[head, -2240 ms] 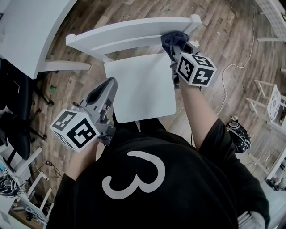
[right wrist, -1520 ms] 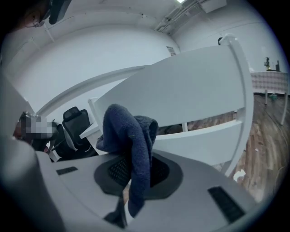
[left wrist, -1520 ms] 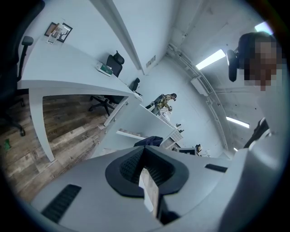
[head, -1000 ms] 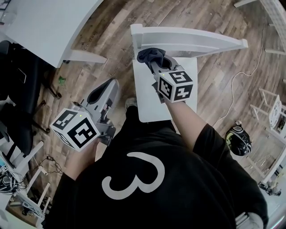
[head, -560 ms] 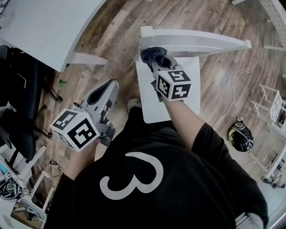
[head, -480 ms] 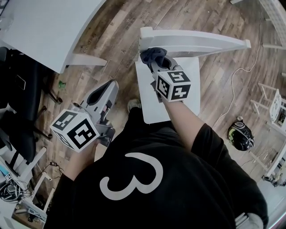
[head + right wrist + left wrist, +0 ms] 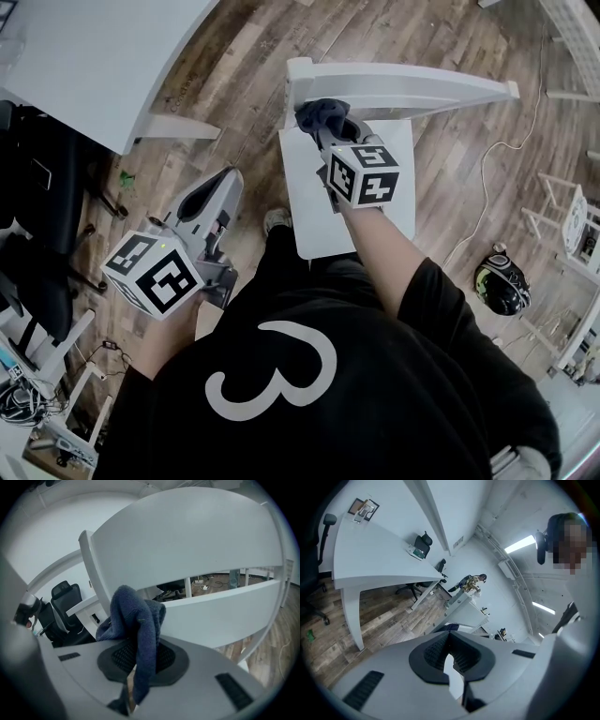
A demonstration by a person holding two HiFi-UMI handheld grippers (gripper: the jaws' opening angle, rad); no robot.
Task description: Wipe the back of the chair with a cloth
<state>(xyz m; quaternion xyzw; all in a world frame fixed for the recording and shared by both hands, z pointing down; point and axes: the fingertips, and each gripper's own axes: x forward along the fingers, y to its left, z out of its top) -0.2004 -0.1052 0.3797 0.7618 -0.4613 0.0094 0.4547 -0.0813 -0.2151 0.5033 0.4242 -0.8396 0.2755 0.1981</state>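
Gripping the dark blue cloth (image 7: 137, 620) in my right gripper (image 7: 327, 131), I have the jaws clenched on its lower part while the rest bunches up past their tips. In the head view the bundle (image 7: 318, 113) sits at the left end of the white chair back (image 7: 412, 91), just beside the corner post and above the seat (image 7: 309, 211). From the right gripper view the cloth stands in front of the broad top rail (image 7: 197, 545), but I cannot tell whether it presses on the rail there. My left gripper (image 7: 216, 187) hangs well apart from the chair, over the wood floor (image 7: 234, 84) near the white desk (image 7: 84, 56); its jaws are pressed together with nothing between them (image 7: 452, 656). The only writing I can read is a large white 3 on my black shirt (image 7: 272, 370). A dark rounded thing on the floor at the right (image 7: 497, 284) is too small to make out.
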